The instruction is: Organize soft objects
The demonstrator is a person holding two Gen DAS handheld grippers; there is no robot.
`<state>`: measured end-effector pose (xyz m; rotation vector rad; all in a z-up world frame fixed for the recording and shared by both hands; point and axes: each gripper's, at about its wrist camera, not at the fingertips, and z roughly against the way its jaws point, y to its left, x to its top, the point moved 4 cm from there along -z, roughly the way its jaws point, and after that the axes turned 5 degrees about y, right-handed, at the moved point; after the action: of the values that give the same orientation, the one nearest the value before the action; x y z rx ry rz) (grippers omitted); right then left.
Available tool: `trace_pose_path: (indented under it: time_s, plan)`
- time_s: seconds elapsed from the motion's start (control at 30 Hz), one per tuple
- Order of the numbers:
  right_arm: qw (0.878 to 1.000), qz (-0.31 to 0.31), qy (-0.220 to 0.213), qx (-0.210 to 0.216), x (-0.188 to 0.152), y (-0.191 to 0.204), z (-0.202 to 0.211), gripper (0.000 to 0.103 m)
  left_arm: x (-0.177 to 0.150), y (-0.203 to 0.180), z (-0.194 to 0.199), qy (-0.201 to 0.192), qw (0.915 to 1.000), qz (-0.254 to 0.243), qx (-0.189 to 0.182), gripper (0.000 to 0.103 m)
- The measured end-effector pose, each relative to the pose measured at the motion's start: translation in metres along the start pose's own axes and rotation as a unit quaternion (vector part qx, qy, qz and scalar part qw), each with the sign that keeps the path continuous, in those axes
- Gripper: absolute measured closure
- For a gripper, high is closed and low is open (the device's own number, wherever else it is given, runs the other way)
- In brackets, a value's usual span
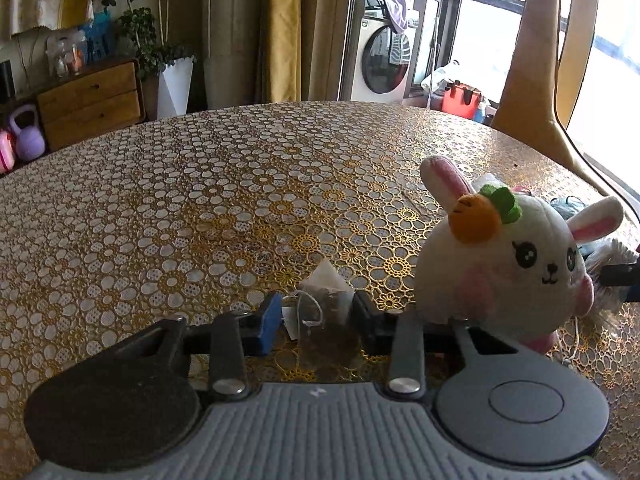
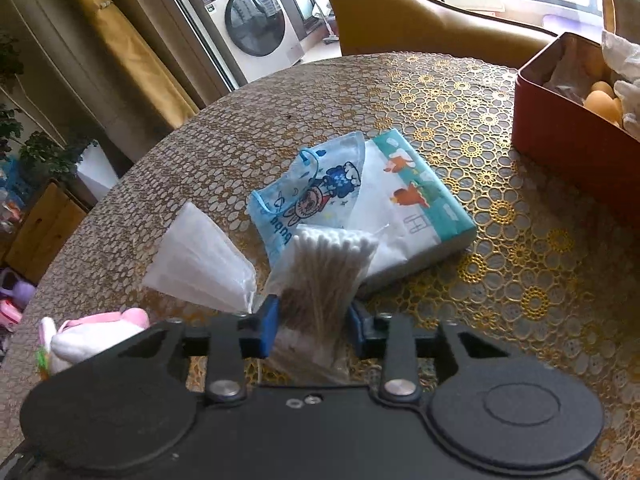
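My left gripper [image 1: 316,316] is shut on a pyramid tea bag [image 1: 326,300] with a string, held just over the lace-covered table [image 1: 200,200]. A white plush rabbit [image 1: 508,264] with an orange carrot on its head sits just right of it; it also shows in the right wrist view [image 2: 96,336]. My right gripper [image 2: 312,320] is shut on a clear bag of cotton swabs [image 2: 328,264]. Ahead of it lie a white face mask [image 2: 200,260], a blue cartoon child's mask [image 2: 316,192] and a tissue pack [image 2: 416,216].
A red tin box [image 2: 568,144] holding yellowish round items and white plastic stands at the right of the table. A tan chair [image 2: 420,20] stands behind the table edge. A washing machine [image 1: 384,60] and a wooden drawer unit [image 1: 92,100] lie beyond.
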<state>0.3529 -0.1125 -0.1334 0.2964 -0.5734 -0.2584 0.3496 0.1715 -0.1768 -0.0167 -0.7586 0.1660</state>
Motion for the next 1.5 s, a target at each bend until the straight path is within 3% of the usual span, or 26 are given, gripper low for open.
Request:
trace_pose_path:
  time_s: [0.23, 0.87, 1.03, 1.1, 1.17, 1.2, 1.23, 1.5]
  plan:
    - [0.999, 0.043, -0.015, 0.021, -0.001, 0.001, 0.012, 0.089, 0.002, -0.004, 0.009, -0.002, 0.9999, -0.009, 0.011, 0.078]
    - [0.991, 0.090, -0.043, 0.094, -0.010, -0.021, 0.096, 0.090, -0.010, -0.013, 0.069, 0.000, 0.9998, -0.019, -0.011, 0.080]
    - [0.990, 0.084, -0.042, 0.103, -0.011, -0.032, 0.107, 0.089, -0.009, -0.004, 0.070, 0.003, 0.9998, 0.005, -0.019, 0.079]
    - [0.990, 0.085, -0.041, 0.107, -0.013, -0.035, 0.108, 0.089, -0.010, -0.001, 0.066, 0.013, 0.9998, 0.008, -0.015, 0.072]
    - [0.989, 0.086, -0.038, 0.112, -0.014, -0.035, 0.108, 0.089, -0.010, 0.001, 0.061, 0.016, 0.9997, 0.011, -0.016, 0.052]
    - [0.989, 0.087, -0.037, 0.114, -0.015, -0.036, 0.109, 0.089, -0.010, 0.002, 0.061, 0.014, 0.9996, 0.012, -0.019, 0.031]
    - [0.989, 0.088, -0.037, 0.115, -0.016, -0.036, 0.109, 0.089, -0.010, 0.002, 0.060, 0.009, 0.9997, 0.014, -0.020, 0.024]
    - [0.989, 0.083, -0.025, 0.120, -0.022, -0.040, 0.103, 0.089, -0.008, 0.006, 0.032, 0.016, 0.9998, 0.013, 0.008, 0.024]
